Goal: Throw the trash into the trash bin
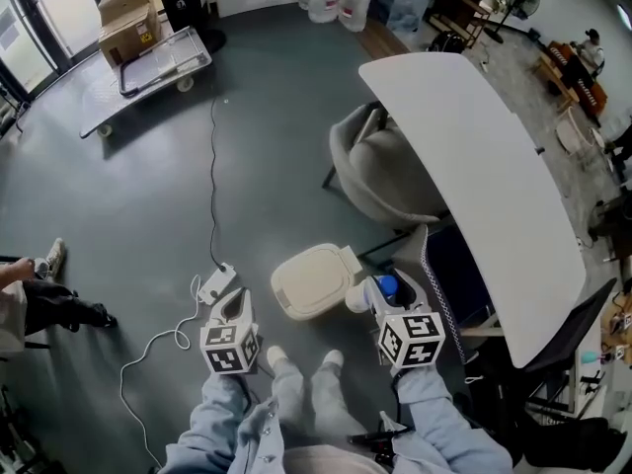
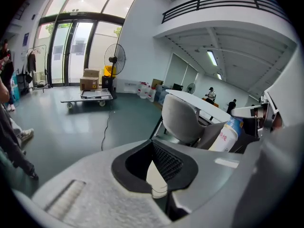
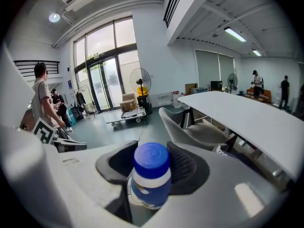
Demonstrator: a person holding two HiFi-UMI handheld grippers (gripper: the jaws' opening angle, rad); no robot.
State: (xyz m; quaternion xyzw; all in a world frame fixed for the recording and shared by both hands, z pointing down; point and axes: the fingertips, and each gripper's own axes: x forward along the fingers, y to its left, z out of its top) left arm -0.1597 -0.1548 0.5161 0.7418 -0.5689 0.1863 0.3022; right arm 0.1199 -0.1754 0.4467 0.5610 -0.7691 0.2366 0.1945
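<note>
The beige trash bin (image 1: 314, 282) stands on the floor with its lid down, just ahead of and between my two grippers. My right gripper (image 1: 383, 296) is shut on a white bottle with a blue cap (image 3: 150, 175), held upright close to the bin's right side. The same bottle (image 2: 227, 136) shows at the right of the left gripper view. Left of the bin, my left gripper (image 1: 235, 299) has its jaws a little apart with nothing in them. A strip of the beige bin (image 2: 156, 177) shows through their gap.
A white table (image 1: 494, 166) and a grey chair (image 1: 380, 171) stand behind the bin to the right. A white power strip (image 1: 216, 284) with its cable lies just ahead of the left gripper. A platform trolley (image 1: 148, 67) stands far back; a person's legs (image 1: 49, 309) are at the left.
</note>
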